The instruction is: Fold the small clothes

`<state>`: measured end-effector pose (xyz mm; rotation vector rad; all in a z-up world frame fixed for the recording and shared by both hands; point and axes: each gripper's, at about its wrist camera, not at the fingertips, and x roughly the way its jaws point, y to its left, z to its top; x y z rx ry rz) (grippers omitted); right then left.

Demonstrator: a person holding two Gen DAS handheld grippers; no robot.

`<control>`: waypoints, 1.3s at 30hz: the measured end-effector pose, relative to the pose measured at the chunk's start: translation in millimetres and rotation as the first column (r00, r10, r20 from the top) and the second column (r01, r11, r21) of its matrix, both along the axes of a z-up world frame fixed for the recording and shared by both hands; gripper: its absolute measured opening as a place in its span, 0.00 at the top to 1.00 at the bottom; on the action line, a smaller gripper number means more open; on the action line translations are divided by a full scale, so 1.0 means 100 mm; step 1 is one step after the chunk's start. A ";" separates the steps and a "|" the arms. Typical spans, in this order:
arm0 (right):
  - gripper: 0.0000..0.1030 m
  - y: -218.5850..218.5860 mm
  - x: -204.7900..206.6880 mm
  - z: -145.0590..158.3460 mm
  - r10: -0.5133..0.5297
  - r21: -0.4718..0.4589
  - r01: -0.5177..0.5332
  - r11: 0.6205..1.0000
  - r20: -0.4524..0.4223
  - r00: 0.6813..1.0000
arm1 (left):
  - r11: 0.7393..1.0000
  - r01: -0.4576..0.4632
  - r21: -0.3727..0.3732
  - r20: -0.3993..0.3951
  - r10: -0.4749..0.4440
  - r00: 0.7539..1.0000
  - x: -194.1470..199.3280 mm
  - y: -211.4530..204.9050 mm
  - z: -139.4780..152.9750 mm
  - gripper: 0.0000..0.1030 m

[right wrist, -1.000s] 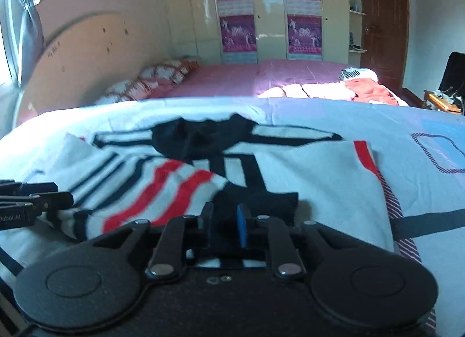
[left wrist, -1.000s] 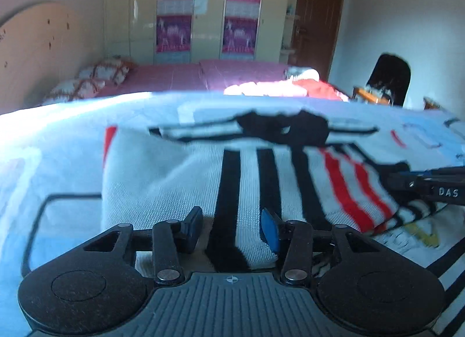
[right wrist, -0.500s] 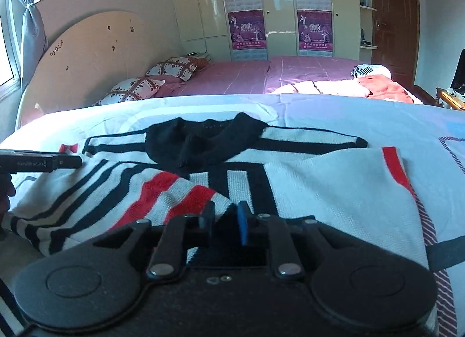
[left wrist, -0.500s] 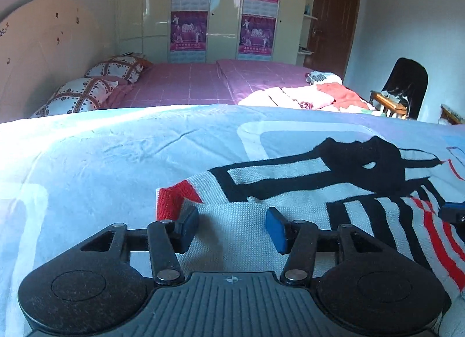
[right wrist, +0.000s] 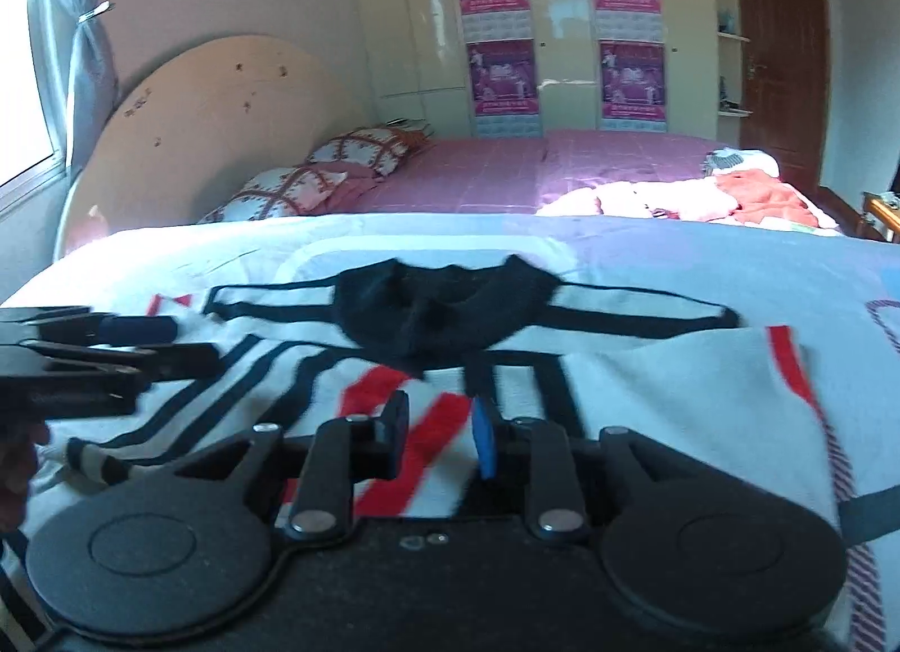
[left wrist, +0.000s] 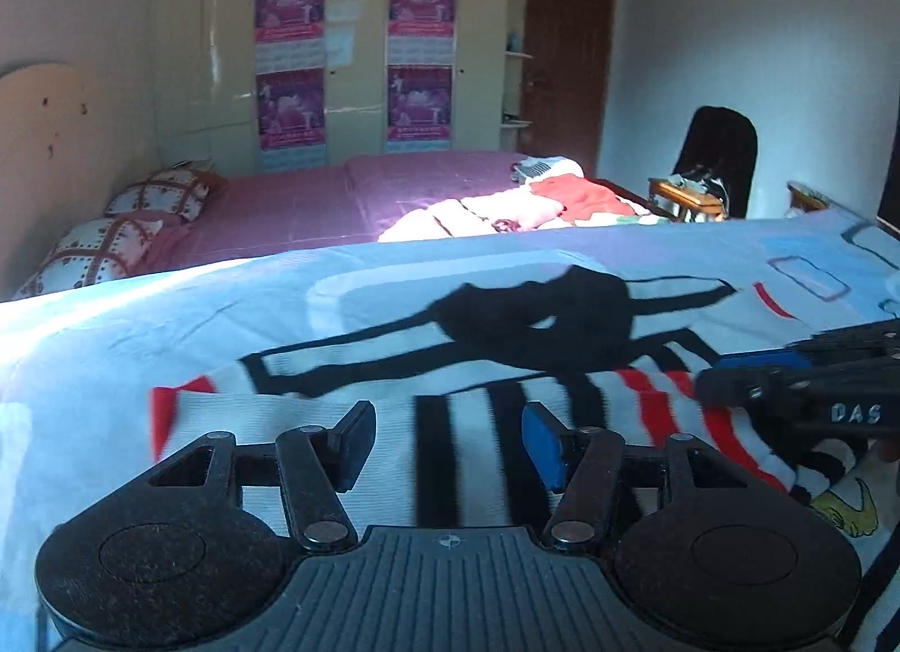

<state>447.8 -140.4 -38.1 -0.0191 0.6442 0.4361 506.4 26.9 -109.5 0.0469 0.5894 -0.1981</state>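
Observation:
A small white knit sweater with black and red stripes and a black collar lies on a light blue patterned sheet, sleeves folded across its body. My left gripper is open just above the sweater's near white part, holding nothing. My right gripper is open over the red-striped sleeve, with the cloth lying between and below the jaws. The right gripper also shows from the side in the left wrist view, and the left one in the right wrist view.
A second bed with a pink cover, patterned pillows and a heap of clothes stands behind. A wardrobe with posters, a door and a black chair lie farther back.
My right gripper opened and let go of the dark cloth it pinched. My left gripper swung right, back over the sweater's striped middle, staying open. The sleeve now lies across the body.

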 end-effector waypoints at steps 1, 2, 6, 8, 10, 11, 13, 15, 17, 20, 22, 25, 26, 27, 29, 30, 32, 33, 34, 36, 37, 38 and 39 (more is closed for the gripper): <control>0.76 0.09 0.01 -0.03 0.024 -0.007 -0.024 1.000 -0.013 1.000 | 1.000 0.020 0.010 -0.019 -0.020 1.000 0.03 -0.11 -0.04 0.44; 0.77 0.15 0.02 -0.07 0.028 -0.030 -0.029 0.999 -0.032 0.999 | 0.999 0.031 0.022 -0.052 -0.030 0.998 0.06 -0.21 -0.10 0.44; 0.80 0.00 0.02 -0.12 -0.014 -0.058 0.012 0.998 -0.040 0.999 | 1.000 0.005 -0.012 -0.063 -0.006 0.998 -0.03 -0.09 -0.19 0.41; 0.80 -0.23 -0.04 -0.09 -0.061 -0.094 0.058 0.994 -0.021 0.998 | 1.000 -0.026 0.003 -0.055 0.027 0.998 -0.16 0.12 -0.17 0.41; 0.81 -0.53 -0.13 -0.11 -0.090 -0.110 0.088 0.990 -0.012 0.996 | 0.998 -0.064 0.028 -0.051 0.065 0.997 -0.33 0.36 -0.17 0.41; 0.81 -0.64 -0.17 -0.11 -0.100 -0.118 0.098 0.988 -0.008 0.995 | 0.996 -0.086 0.036 -0.052 0.088 0.995 -0.40 0.47 -0.17 0.41; 0.76 -0.75 -0.19 -0.12 -0.136 -0.125 0.135 0.983 -0.005 0.991 | 0.992 -0.117 0.052 -0.055 0.119 0.991 -0.48 0.59 -0.19 0.41; 0.74 -0.77 -0.17 -0.14 -0.160 -0.094 0.157 0.983 -0.020 0.987 | 0.991 -0.119 0.064 -0.058 0.123 0.991 -0.50 0.60 -0.18 0.41; 0.72 -0.75 -0.19 -0.07 -0.183 -0.084 0.180 0.980 -0.036 0.982 | 0.988 -0.127 0.083 -0.054 0.131 0.990 -0.54 0.56 -0.13 0.41; 0.59 -0.76 -0.35 0.10 -0.183 -0.026 0.182 0.983 -0.007 0.983 | 0.990 -0.121 0.076 -0.023 0.123 0.992 -0.70 0.57 -0.04 0.41; 0.44 -0.84 -0.31 0.07 -0.242 0.016 0.244 0.970 -0.079 0.967 | 0.986 -0.158 0.054 -0.008 0.159 0.987 -0.79 0.65 -0.04 0.41; 0.47 -0.90 -0.21 -0.07 -0.249 0.098 0.275 0.956 -0.219 0.943 | 0.968 -0.248 -0.033 -0.032 0.247 0.969 -0.91 0.82 -0.08 0.41; 0.68 -0.89 -0.22 -0.08 -0.250 0.121 0.279 0.953 -0.215 0.944 | 0.963 -0.265 -0.048 -0.043 0.263 0.964 -0.93 0.85 -0.11 0.41; 0.89 -0.90 -0.20 -0.09 -0.231 0.154 0.271 0.950 -0.235 0.944 | 0.958 -0.283 -0.051 -0.053 0.280 0.958 -0.95 0.87 -0.13 0.41; 0.91 -0.89 -0.21 -0.12 -0.228 0.183 0.276 0.943 -0.246 0.942 | 0.949 -0.309 -0.060 -0.073 0.305 0.950 -0.95 0.89 -0.19 0.41; 0.91 -0.89 -0.24 -0.11 -0.229 0.183 0.274 0.944 -0.232 0.945 | 0.947 -0.313 -0.064 -0.076 0.308 0.948 -0.95 0.90 -0.20 0.41; 0.91 -0.90 -0.38 -0.01 -0.234 0.187 0.269 0.945 -0.191 0.953 | 0.947 -0.315 -0.066 -0.078 0.310 0.947 -0.95 0.91 -0.21 0.41; 0.91 -0.91 -0.44 0.02 -0.234 0.188 0.266 0.946 -0.177 0.956 | 0.948 -0.312 -0.068 -0.082 0.306 0.948 -0.94 0.92 -0.22 0.41; 0.91 -0.91 -0.48 0.03 -0.235 0.178 0.265 0.948 -0.171 0.957 | 0.949 -0.308 -0.068 -0.085 0.302 0.949 -0.94 0.93 -0.24 0.41; 0.90 -0.87 -0.44 -0.07 -0.250 0.116 0.274 0.955 -0.191 0.949 | 0.950 -0.304 -0.070 -0.097 0.296 0.950 -0.92 0.92 -0.28 0.40; 0.91 -0.85 -0.41 -0.13 -0.253 0.098 0.275 0.956 -0.190 0.949 | 0.950 -0.305 -0.070 -0.097 0.298 0.950 -0.92 0.93 -0.28 0.39; 0.90 -0.84 -0.39 -0.13 -0.251 0.095 0.271 0.958 -0.178 0.951 | 0.950 -0.306 -0.066 -0.099 0.299 0.949 -0.93 0.92 -0.25 0.39; 0.83 -0.82 -0.38 -0.10 -0.249 0.080 0.267 0.960 -0.180 0.952 | 0.950 -0.308 -0.058 -0.089 0.302 0.949 -0.95 0.91 -0.22 0.39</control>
